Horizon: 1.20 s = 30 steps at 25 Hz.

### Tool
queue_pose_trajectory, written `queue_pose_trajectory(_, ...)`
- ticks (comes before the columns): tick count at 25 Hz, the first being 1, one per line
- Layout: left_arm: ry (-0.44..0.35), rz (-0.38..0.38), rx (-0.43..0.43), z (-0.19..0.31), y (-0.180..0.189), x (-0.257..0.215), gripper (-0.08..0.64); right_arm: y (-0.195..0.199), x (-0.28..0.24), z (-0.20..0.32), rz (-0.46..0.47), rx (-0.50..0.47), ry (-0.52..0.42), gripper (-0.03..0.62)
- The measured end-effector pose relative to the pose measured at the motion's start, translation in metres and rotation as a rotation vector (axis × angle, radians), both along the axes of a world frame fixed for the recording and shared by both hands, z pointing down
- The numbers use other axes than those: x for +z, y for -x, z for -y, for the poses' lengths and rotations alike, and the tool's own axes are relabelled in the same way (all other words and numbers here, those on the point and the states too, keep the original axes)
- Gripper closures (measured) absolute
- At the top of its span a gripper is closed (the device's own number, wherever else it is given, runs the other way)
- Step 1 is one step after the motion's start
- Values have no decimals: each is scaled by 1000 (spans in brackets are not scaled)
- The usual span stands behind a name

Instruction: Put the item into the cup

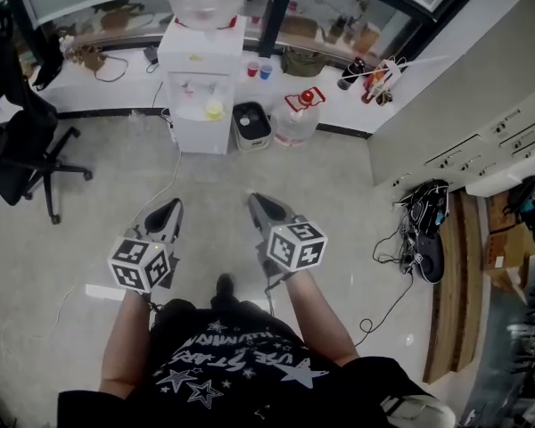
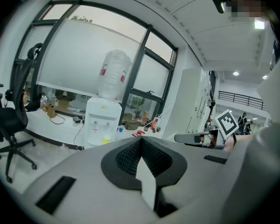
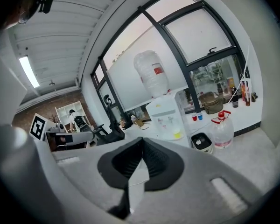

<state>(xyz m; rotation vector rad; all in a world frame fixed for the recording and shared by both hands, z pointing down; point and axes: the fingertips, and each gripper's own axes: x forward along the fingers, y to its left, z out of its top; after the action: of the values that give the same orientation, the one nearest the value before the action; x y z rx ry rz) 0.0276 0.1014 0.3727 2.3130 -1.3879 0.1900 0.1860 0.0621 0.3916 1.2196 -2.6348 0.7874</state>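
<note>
While the left gripper [image 1: 171, 207] is closed empty, the right gripper [image 1: 259, 201] is too

White water dispenser [image 1: 201, 87], small bin [image 1: 251, 125] just beside it, black office chair [image 1: 18, 150] apart.

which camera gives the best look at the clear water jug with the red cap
The right gripper view: the water jug stands whole and side-on, red cap and handle clear. The head view shows it from above. The left gripper view shows at most a small red speck.
</note>
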Motion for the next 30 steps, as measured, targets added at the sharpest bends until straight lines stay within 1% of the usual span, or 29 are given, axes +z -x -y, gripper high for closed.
queue_pose_trajectory(3,0,-4,-14,10,-9,0,555,-8,2,11,13,-9,12,591)
queue_pose_trajectory(7,9,4,1,18,-20,5,555,-12,6,21,28,-9,22,591)
queue_pose_trajectory(13,27,4,-8,28,-14,8,555,-5,16,23,29,-16,51,591)
queue_pose_trajectory(17,49,-7,-5,41,-9,21,555,-3,26,30,14,-13,69,591)
queue_pose_trajectory(24,77,-25,11,85,3,35,555,2,36,74,-15,19,85,591)
queue_pose_trajectory(30,99,-40,24,138,29,49,555,23,49,127,-44,57,95,591)
